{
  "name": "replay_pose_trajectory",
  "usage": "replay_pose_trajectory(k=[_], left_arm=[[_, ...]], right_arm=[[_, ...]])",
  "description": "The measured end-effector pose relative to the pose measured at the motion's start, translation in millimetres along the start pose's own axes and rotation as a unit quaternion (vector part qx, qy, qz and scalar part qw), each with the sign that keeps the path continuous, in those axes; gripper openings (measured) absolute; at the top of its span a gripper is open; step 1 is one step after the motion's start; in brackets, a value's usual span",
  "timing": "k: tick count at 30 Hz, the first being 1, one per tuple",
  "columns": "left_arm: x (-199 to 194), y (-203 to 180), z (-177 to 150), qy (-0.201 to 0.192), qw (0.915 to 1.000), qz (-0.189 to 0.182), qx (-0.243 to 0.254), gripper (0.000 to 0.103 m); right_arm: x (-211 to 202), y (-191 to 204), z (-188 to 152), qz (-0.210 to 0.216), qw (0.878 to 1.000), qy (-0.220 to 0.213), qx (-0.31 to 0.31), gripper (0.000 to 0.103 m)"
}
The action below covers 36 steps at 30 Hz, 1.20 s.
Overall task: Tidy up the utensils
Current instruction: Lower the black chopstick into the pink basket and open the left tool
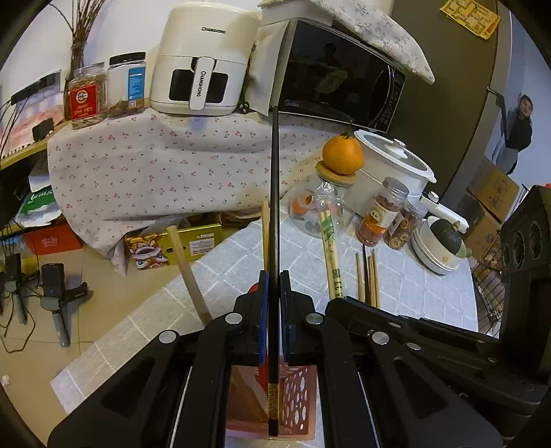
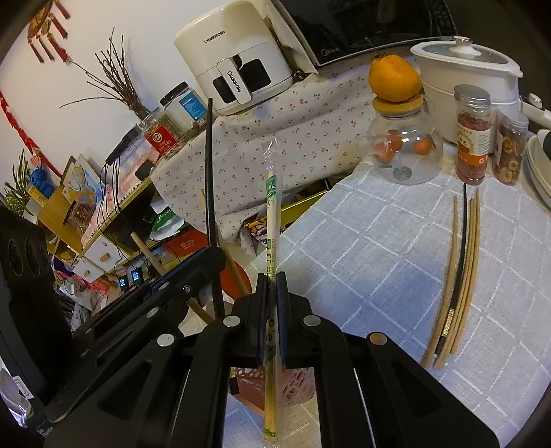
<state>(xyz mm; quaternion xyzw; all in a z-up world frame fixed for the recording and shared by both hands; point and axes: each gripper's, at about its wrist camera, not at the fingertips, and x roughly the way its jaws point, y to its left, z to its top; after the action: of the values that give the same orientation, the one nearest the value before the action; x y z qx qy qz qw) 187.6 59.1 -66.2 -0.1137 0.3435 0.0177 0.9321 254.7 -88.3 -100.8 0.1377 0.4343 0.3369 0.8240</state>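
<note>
Nearest to both cameras sits the pink perforated holder (image 1: 296, 396), directly beneath the fingers of each hand, on the cloth-covered bench (image 2: 396, 248). The left gripper (image 1: 274, 286) has its fingers clamped on a black chopstick (image 1: 273, 206); its long axis runs straight along the fingers, decorated butt end down just over the holder's mouth, tip pointing up and away. The right gripper (image 2: 272, 286) is clamped the same way on a wrapped pair of disposable chopsticks (image 2: 270, 220) in a clear sleeve with green print — the lower end hangs beside the holder's rim. Both hands look about equally near; each stick, I judge, need only slide down along its own length.

A few wooden sticks already lean in the holder. Further right lie loose chopsticks (image 2: 458, 275) side by side, one black among pale ones, well apart from the holder. Beyond stand a glass jar topped by an orange (image 2: 394, 79) and spice jars. Farthest, the white air fryer (image 1: 203, 65) reads "CHANGHONG"; the microwave (image 2: 361, 31) bears a "Midea" mark.
</note>
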Motion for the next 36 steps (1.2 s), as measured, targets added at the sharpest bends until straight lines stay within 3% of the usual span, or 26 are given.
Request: replay_pose_trajectory(k=[5, 19, 31, 36], left_arm=[[0, 3, -4, -0.013, 0.9999, 0.002, -0.001, 0.005], [4, 5, -14, 0.005, 0.9998, 0.019, 0.001, 0.005], [1, 5, -20, 0.006, 0.9993, 0.031, 0.018, 0.005], [5, 4, -25, 0.032, 0.9986, 0.034, 0.024, 0.006]], right_arm=[[4, -1, 0, 0.0, 1.0, 0.003, 0.005, 0.006], [11, -1, 2, 0.004, 1.0, 0.004, 0.007, 0.006], [4, -9, 3, 0.009, 0.998, -0.051, 0.038, 0.006], [11, -10, 0, 0.014, 0.997, -0.062, 0.047, 0.006]])
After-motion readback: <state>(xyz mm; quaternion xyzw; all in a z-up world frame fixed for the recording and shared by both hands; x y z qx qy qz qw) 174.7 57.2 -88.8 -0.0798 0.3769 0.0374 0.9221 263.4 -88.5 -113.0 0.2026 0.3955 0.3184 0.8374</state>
